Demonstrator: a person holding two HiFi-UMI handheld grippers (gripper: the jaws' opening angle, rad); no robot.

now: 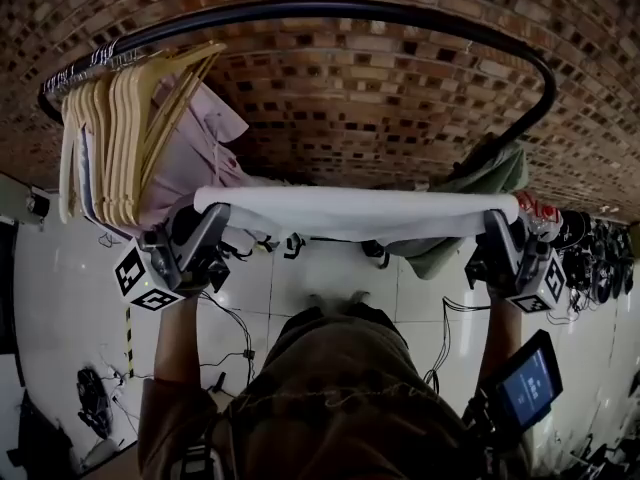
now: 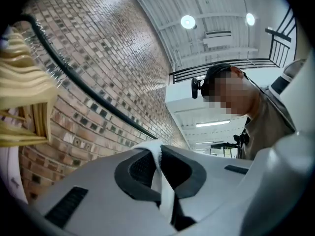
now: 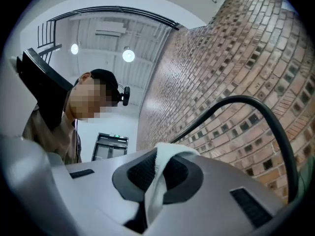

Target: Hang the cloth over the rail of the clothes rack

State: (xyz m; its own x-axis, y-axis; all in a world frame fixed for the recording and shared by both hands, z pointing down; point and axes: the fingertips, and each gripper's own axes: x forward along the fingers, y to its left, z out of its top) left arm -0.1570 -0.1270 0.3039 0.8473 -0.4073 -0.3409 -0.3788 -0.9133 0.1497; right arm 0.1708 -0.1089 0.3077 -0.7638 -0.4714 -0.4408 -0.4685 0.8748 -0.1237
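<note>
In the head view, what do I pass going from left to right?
A bunch of cream wooden hangers → left tongs → long white cloth, pinched at both ends → right tongs.

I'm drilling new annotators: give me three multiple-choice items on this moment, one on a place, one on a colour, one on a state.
1. On the rail, the cream hangers hang at its: A left end; B middle; C right end.
2. The held cloth is: A red; B white; C black.
3. The cloth is: A draped over the rail; B bundled in one gripper; C stretched between left gripper and right gripper.
Key: A, they bunch by the left bend; B, white in all views; C, each gripper pinches one end.
</note>
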